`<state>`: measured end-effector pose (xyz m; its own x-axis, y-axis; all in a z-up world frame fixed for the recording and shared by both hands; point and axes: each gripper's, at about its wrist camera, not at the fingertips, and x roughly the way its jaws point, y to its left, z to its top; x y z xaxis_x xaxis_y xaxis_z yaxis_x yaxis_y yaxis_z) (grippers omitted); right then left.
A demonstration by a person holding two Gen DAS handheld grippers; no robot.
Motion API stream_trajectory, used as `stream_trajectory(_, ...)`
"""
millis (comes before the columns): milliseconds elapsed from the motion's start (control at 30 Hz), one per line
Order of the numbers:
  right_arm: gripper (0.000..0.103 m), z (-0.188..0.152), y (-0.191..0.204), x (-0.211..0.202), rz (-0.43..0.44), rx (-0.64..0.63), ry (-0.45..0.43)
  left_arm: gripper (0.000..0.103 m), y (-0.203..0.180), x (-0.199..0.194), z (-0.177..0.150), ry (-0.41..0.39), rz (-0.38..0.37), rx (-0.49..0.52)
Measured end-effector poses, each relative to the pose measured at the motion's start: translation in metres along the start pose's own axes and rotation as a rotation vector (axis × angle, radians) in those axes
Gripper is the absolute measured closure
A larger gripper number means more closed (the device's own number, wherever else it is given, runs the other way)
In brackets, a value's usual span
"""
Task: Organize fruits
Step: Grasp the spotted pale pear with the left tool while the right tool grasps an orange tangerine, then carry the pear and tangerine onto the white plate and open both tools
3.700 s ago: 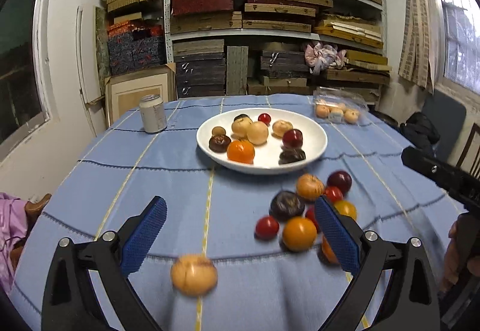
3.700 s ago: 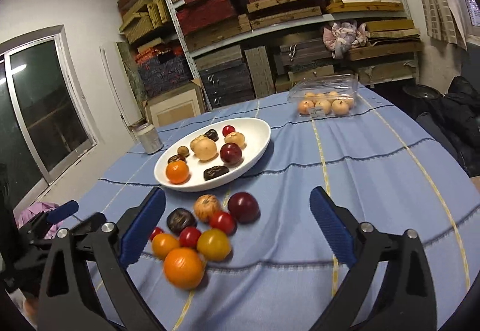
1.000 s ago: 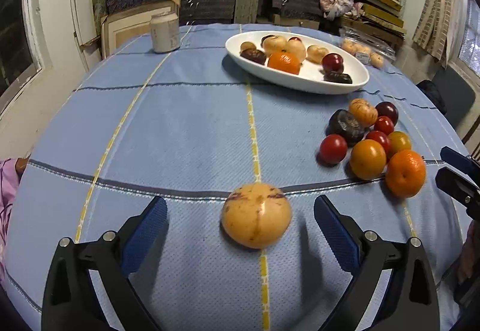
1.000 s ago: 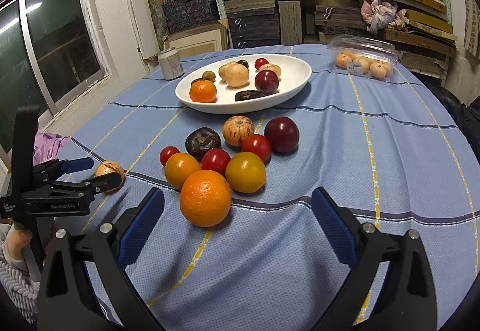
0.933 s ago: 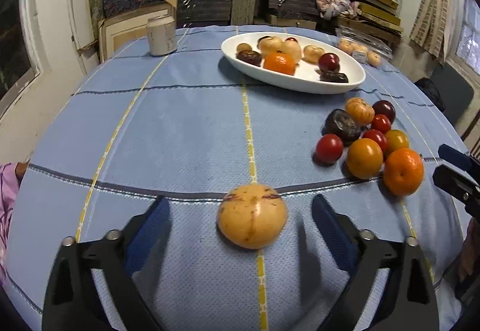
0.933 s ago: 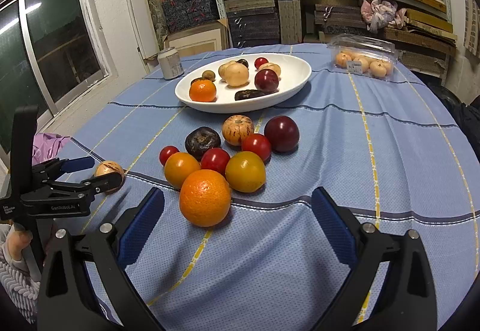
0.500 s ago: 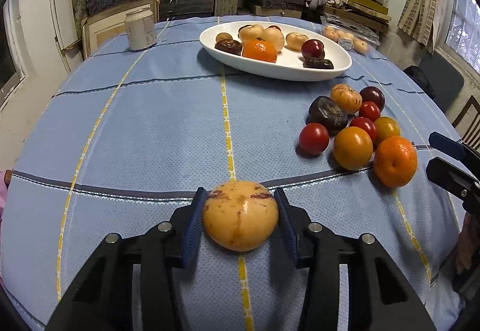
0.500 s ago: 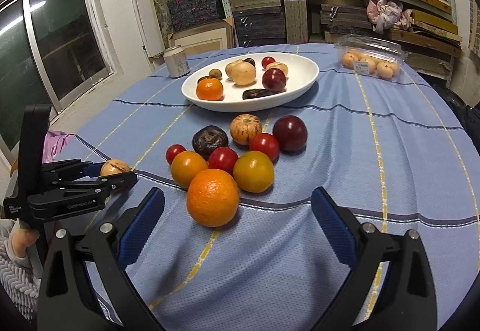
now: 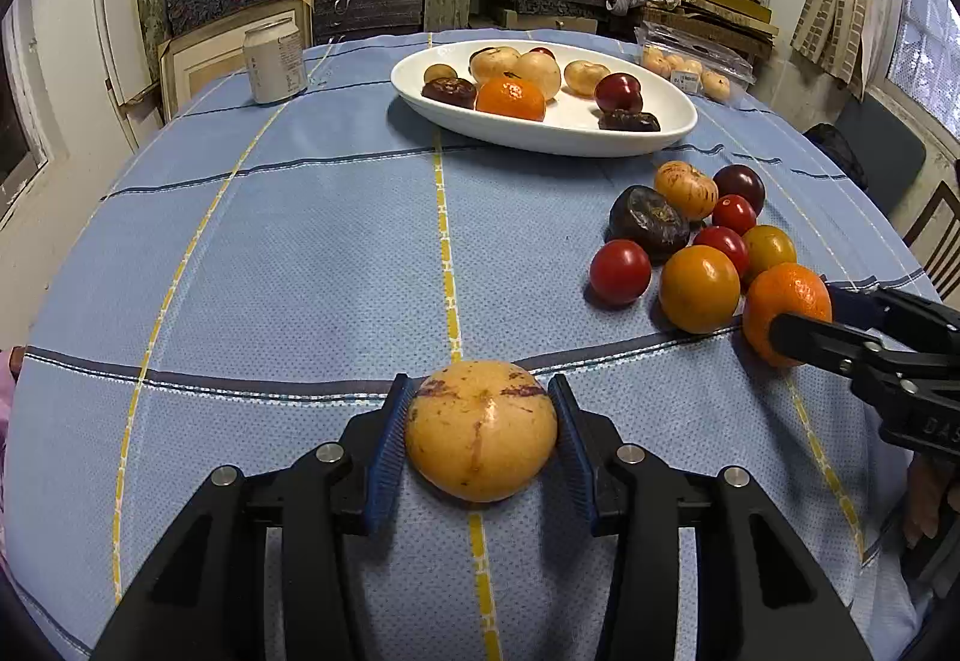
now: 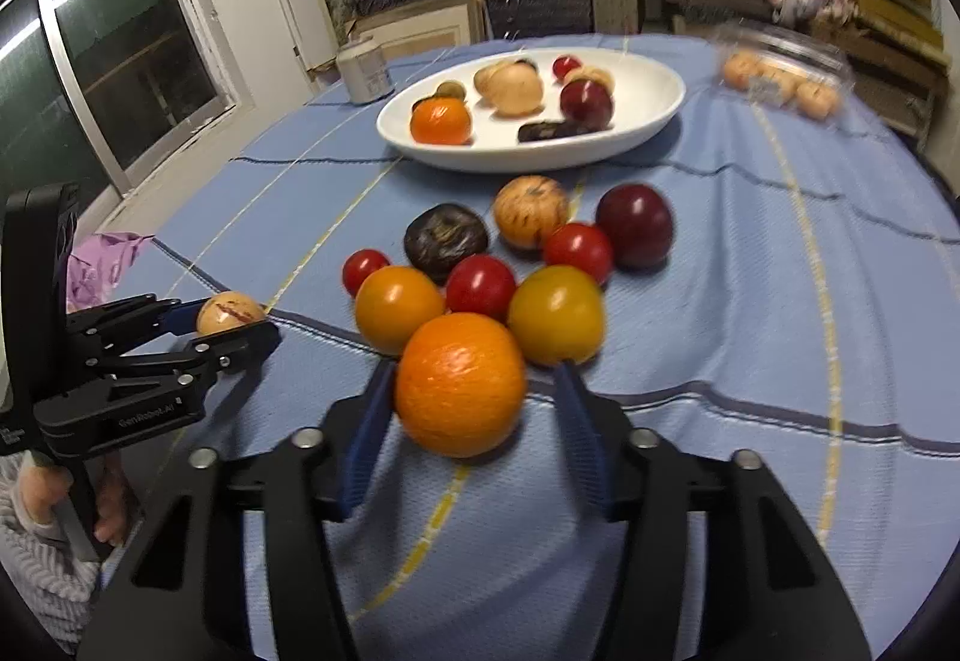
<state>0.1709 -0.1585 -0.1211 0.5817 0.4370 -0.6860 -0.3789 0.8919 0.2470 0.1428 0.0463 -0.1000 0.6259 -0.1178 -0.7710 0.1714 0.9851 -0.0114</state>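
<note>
My left tongs [image 9: 480,439] are drawn in on a pale yellow melon-like fruit [image 9: 480,430] with purple streaks; both blue pads [image 9: 387,445] press its sides, and it sits on the blue tablecloth [image 9: 300,271] right at my fingertips. These jaws have just been closing, with the fruit between them.

My right tongs [image 10: 465,421] have just been closing too, around the big orange [image 10: 461,384]. The left pad [image 10: 369,433] touches its side. On the other side I see a sliver of gap in the blurred wrist view, so I cannot tell whether that pad bears on it. From the left wrist view the right tongs [image 9: 804,328] reach in from the right edge, their tips at the orange [image 9: 786,310].

Just beyond the orange, ahead of my right tongs, lies the loose cluster: an orange-yellow tomato [image 10: 399,308], a yellow-green one [image 10: 555,314], red tomatoes [image 10: 480,286], a wrinkled dark fruit [image 10: 445,239], a speckled tan fruit [image 10: 531,210] and a dark red plum [image 10: 635,224]. They crowd together, several touching.

Farther ahead is the white oval dish [image 10: 648,91], holding a mandarin [image 10: 440,120], pale round fruits, a dark red plum and some dark pieces. Off to the far right of it lies a clear plastic box of small pale fruits [image 10: 780,82], and to the far left of it stands a white can [image 10: 364,73].

In the right wrist view my left tongs [image 10: 231,322] show at the left edge, well apart from the cluster, with the pale fruit [image 10: 228,312] between their tips.
</note>
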Motion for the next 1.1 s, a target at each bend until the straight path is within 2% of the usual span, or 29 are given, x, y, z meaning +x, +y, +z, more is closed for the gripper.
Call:
stream_trajectory(33, 0.059, 0.0, 0.001, 0.002, 0.008, 0.003, 0.004, 0.057, 0.0, 0.0, 0.0, 0.0, 0.0, 0.0)
stream_trajectory(233, 0.061, -0.001, 0.0, 0.0, 0.038, 0.018, -0.005, 0.057, 0.001, -0.001, 0.0, -0.007, -0.022, -0.01)
stream_trajectory(467, 0.061, -0.006, -0.008, -0.018, 0.054, 0.051, -0.048, 0.057, -0.006, -0.021, 0.0, -0.091, -0.063, -0.007)
stream_trajectory(567, 0.061, -0.005, -0.014, -0.027, 0.063, 0.078, -0.073, 0.057, -0.008, -0.025, 0.007, -0.1, -0.073, -0.022)
stream_trajectory(667, 0.061, 0.005, -0.024, -0.04, 0.082, 0.119, -0.111, 0.057, -0.013, -0.032, 0.029, -0.12, -0.089, -0.02)
stream_trajectory(833, 0.061, 0.053, -0.041, -0.066, 0.058, 0.154, -0.209, 0.057, -0.021, -0.038, 0.099, -0.183, -0.077, -0.003)
stream_trajectory(967, 0.061, 0.098, -0.054, -0.068, 0.053, 0.182, -0.257, 0.057, -0.027, -0.017, 0.141, -0.182, -0.088, -0.014)
stream_trajectory(1100, 0.061, 0.137, -0.072, -0.04, 0.047, 0.22, -0.247, 0.057, -0.038, 0.017, 0.164, -0.144, -0.105, -0.005)
